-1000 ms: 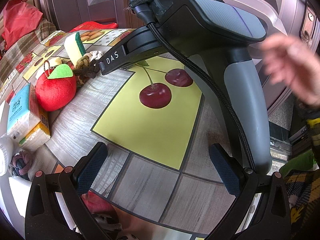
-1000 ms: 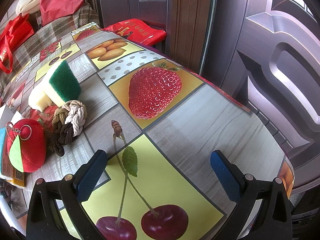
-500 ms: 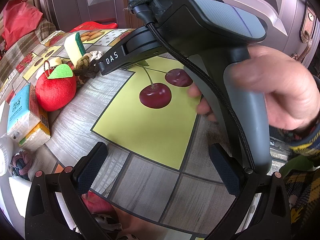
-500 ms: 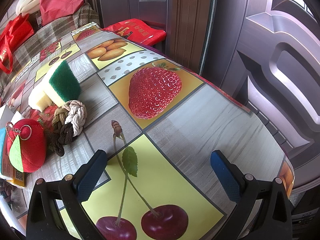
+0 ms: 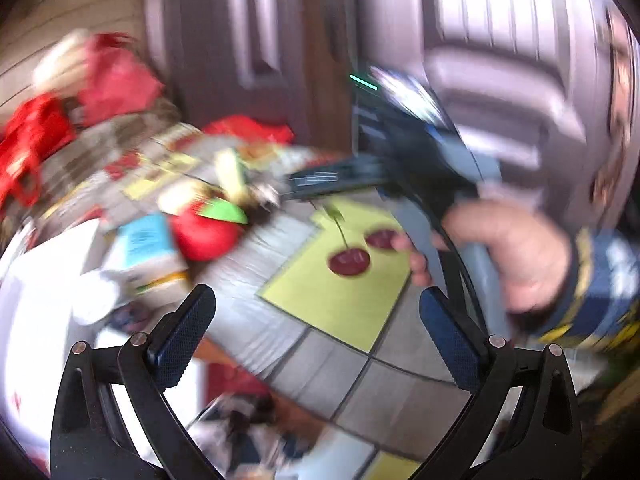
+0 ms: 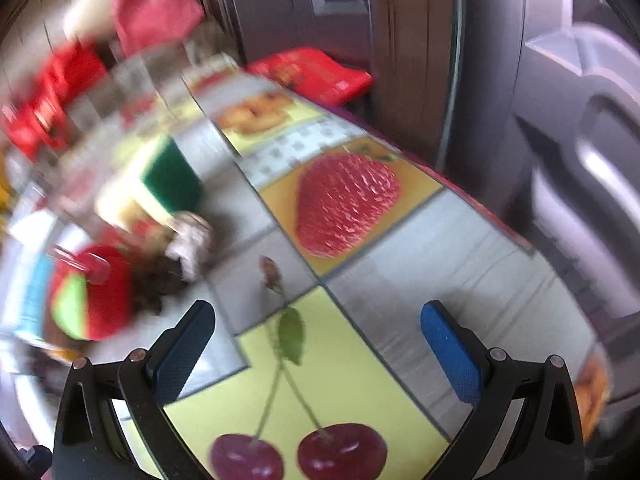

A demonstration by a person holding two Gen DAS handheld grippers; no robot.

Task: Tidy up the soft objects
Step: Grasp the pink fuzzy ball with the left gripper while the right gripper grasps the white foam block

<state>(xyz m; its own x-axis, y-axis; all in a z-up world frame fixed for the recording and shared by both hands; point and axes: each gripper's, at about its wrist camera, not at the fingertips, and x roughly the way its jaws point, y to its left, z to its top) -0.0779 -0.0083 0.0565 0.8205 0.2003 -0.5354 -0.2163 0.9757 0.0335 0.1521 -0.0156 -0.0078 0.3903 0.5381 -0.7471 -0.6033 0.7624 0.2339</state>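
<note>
Both views are motion-blurred. A red plush apple [image 5: 206, 238] with a green leaf lies at the table's left, also in the right wrist view as the plush apple [image 6: 94, 294]. Beside it sit a knotted rope toy [image 6: 182, 246] and a yellow-green sponge [image 6: 160, 182]. A tissue pack [image 5: 146, 248] lies nearer. My left gripper [image 5: 316, 330] is open and empty, raised above the table. My right gripper [image 6: 316, 346] is open and empty over the fruit-print tablecloth [image 6: 440, 248]. A hand [image 5: 508, 256] holds the right gripper's handle [image 5: 420, 184].
Red bags [image 5: 108, 80] and a checked cloth sit at the far left. A red stool [image 6: 312, 74] stands by the door beyond the table. The table edge runs along the right. White objects [image 5: 48, 280] lie at the near left.
A hand has grasped the right gripper's handle. Both grippers have lifted off the table and are moving, so the views are blurred and the table looks farther away.
</note>
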